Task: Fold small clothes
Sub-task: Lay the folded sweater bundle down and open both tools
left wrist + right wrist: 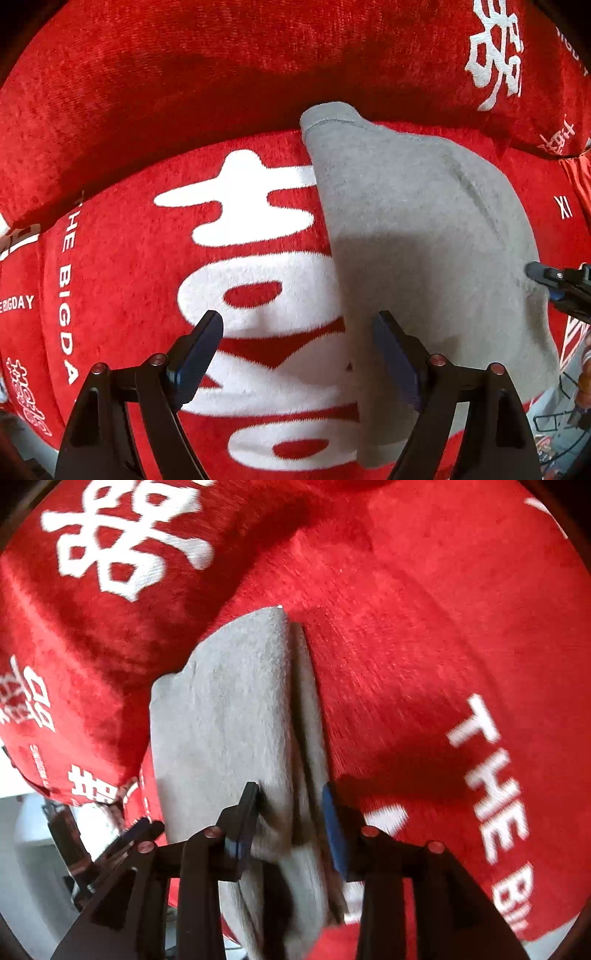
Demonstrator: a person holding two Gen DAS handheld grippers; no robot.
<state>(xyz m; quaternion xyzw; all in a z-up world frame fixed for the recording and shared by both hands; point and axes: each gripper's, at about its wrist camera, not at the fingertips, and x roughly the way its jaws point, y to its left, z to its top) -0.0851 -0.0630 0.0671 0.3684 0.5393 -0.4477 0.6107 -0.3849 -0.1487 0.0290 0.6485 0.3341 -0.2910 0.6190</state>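
A small grey garment lies folded on a red plush cover with white lettering. My left gripper is open just above the cover, with the garment's left edge passing between its fingers. My right gripper stands with its jaws around the garment's folded layers; the cloth bunches between the pads, but a gap shows on the right side. The right gripper's tip shows at the garment's right edge in the left wrist view.
A raised red cushion back with white characters runs behind the garment. The cover's edge drops off at the lower left of the right wrist view, where a pale floor and dark objects show. Part of the other gripper shows there too.
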